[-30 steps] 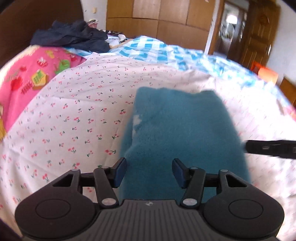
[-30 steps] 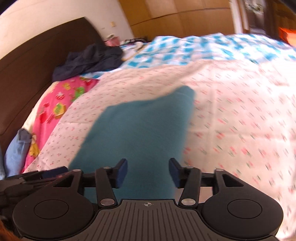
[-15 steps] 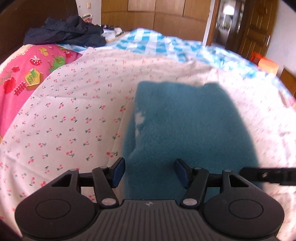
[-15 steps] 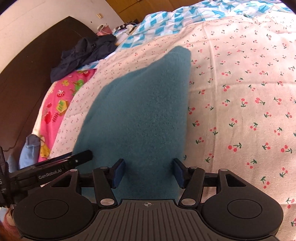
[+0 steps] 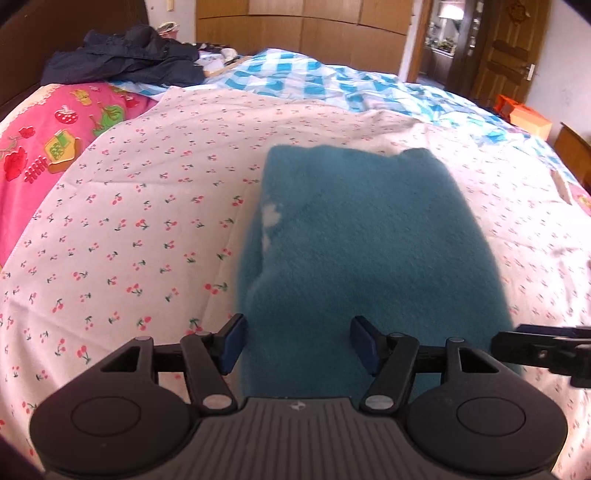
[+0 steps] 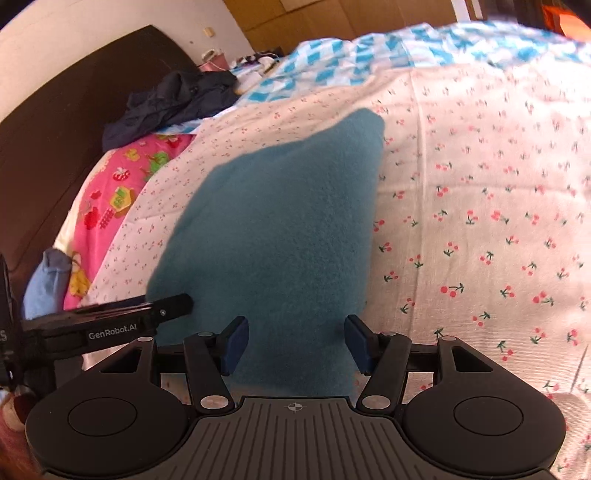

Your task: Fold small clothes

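under both tools i see the teal garment (image 5: 369,240) flat on the bed (image 5: 129,221); left tool (image 5: 297,341) opening, right tool (image 6: 295,341) apart, neither gripping.

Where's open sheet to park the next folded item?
Free: cherry-print sheet between the teal garment and the pink fruit-print cover; also the wide stretch on the garment's other side. Crowded: near the headboard, under the dark clothes pile, and around both grippers at the garment's near edge.

Between the jaws lies a fuzzy, matt teal fleece garment (image 5: 362,240) on a smooth cotton cherry-print sheet (image 5: 147,221); beyond, glossy wooden wardrobe (image 5: 295,22).
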